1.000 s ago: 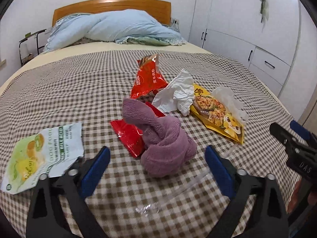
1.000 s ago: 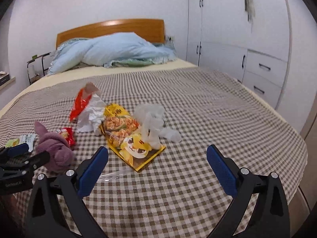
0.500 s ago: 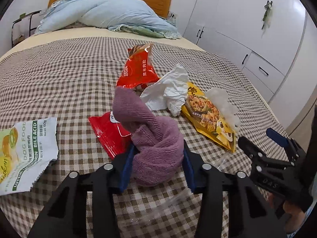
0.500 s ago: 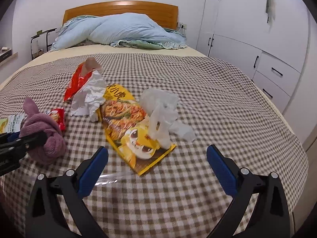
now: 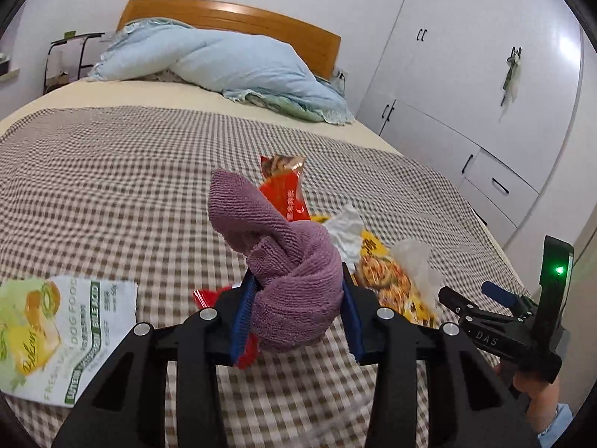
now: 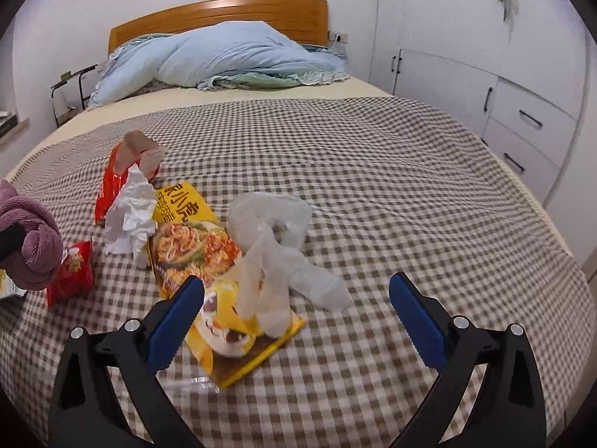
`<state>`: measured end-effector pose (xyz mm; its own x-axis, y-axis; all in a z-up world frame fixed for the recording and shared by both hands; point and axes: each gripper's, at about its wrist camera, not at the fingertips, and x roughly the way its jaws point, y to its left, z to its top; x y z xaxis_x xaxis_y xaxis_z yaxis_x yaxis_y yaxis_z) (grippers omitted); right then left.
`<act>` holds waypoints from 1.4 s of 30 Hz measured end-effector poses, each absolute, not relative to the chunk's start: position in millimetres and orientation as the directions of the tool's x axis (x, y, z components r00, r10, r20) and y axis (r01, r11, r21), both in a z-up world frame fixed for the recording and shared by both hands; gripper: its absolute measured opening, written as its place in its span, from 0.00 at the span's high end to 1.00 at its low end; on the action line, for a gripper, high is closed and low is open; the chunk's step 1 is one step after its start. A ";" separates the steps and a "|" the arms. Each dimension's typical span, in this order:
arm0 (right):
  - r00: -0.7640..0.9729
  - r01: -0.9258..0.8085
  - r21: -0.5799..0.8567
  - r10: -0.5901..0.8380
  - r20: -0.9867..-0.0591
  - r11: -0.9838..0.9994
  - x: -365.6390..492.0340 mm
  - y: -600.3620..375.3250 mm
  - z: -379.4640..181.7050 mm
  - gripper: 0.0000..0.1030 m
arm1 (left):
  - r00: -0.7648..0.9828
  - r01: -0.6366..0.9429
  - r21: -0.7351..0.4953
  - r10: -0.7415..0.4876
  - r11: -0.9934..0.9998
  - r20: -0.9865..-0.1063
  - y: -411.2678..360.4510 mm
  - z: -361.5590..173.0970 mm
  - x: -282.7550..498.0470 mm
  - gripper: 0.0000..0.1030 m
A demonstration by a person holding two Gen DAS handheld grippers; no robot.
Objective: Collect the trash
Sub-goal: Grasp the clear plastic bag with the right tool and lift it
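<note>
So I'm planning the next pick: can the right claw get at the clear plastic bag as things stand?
Probably yes: the right claw is open and empty, the clear plastic bag lies just ahead atop the yellow wrapper, nothing covering it.

Right gripper point(image 6: 296, 315) seen with jaws wide apart over a yellow snack bag point(image 6: 209, 261) and clear plastic bag point(image 6: 276, 239) on the checked bedspread point(image 6: 373, 171). Purple towel point(image 6: 31, 239) seen at left edge.

Soft, even indoor light, faint shadows, strong fisheye bending (dark vignetted corners), slight blur near bottom
</note>
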<state>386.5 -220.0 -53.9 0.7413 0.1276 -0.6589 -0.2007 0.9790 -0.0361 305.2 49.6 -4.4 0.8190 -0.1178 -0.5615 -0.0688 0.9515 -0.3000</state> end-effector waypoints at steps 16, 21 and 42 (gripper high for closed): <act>0.612 -0.223 0.078 0.202 -0.764 0.972 433.3 -218.4 -93.1 0.84 | 0.808 -0.088 -0.311 -0.115 0.946 -0.578 60.7 -12.6 318.3 0.62; 0.661 -0.212 0.123 0.235 -0.713 0.970 425.8 -225.4 -82.3 0.95 | 0.812 -0.082 -0.316 -0.120 0.945 -0.571 60.6 -11.9 317.7 0.62; 0.775 -0.243 0.083 0.245 -0.583 0.966 385.8 -227.6 -37.0 0.96 | 0.834 -0.073 -0.308 -0.111 0.949 -0.540 60.0 6.9 284.3 0.62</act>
<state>385.8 -227.6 -37.0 0.7747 0.2454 -0.5827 -0.2435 0.9663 0.0833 284.3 60.0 6.9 0.8343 -0.1113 -0.5400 -0.0730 0.9485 -0.3082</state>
